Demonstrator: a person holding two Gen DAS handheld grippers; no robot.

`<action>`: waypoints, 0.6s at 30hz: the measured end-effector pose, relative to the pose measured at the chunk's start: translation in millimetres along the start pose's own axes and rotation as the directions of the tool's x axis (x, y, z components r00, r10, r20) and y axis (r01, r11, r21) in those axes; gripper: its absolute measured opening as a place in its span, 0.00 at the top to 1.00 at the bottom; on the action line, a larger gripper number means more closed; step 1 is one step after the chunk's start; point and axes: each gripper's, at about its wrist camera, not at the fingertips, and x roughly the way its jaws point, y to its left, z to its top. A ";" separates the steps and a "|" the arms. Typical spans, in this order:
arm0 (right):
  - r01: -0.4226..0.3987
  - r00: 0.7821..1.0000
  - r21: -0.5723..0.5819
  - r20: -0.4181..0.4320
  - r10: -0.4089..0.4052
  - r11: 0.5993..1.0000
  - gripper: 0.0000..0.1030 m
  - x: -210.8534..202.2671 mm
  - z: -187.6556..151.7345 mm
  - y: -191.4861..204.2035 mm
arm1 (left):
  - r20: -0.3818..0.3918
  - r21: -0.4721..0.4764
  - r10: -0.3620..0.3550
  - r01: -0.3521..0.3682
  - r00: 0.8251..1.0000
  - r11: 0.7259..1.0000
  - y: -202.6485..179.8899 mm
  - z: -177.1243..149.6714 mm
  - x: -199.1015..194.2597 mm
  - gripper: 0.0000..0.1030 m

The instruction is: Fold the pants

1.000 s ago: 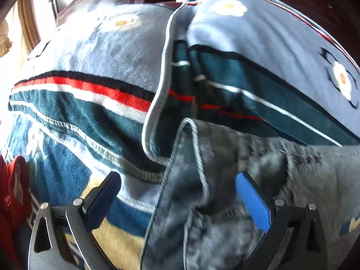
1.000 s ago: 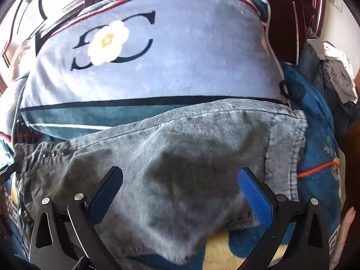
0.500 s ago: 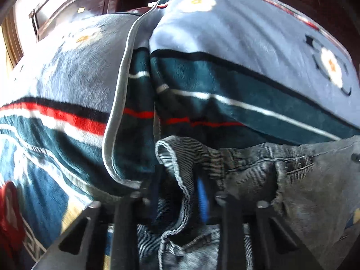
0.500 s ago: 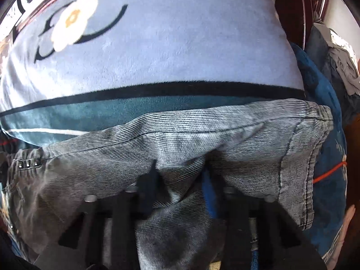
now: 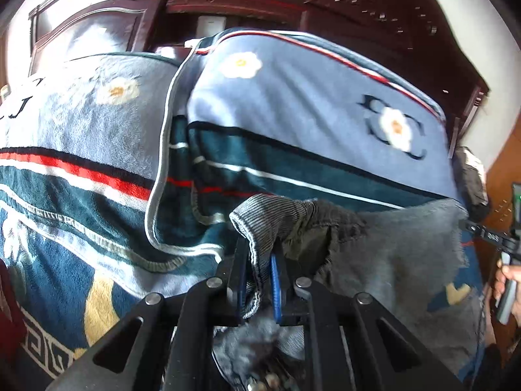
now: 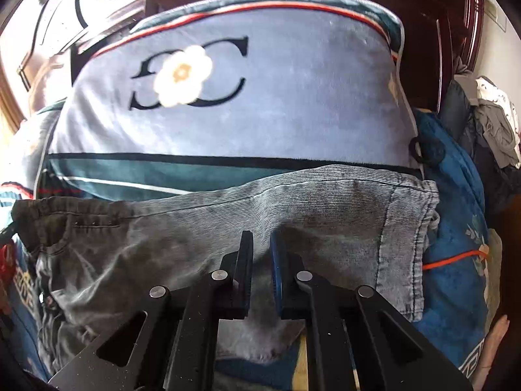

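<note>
Tools (image 5: 259,273) (image 6: 262,270) have clamped shut on pants (image 6: 293,215).

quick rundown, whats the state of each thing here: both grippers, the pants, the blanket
left gripper: shut on the waistband edge, fabric bunched and lifted
right gripper: shut on a pinch of the leg
grey corduroy pants: spread across the bed, not yet folded
blue flower-print fleece blanket: lying under the pants, its edge turned back
</note>
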 end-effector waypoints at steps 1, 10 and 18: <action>-0.014 1.000 0.002 0.001 0.014 1.000 0.91 -5.7 -2.9 -3.1 | 0.001 0.009 -0.012 0.012 1.000 1.000 -0.5 -3.7 -7.5 0.86; -0.013 1.000 0.192 -0.008 0.015 0.981 0.23 10.4 -0.9 -30.8 | 0.009 0.020 -0.101 0.101 0.995 0.995 -20.9 -19.1 -28.8 0.87; 0.055 0.996 0.238 -0.087 -0.036 0.970 0.23 71.2 22.8 -34.6 | 0.002 0.041 -0.163 0.163 0.987 0.986 -24.8 -38.1 -29.8 0.87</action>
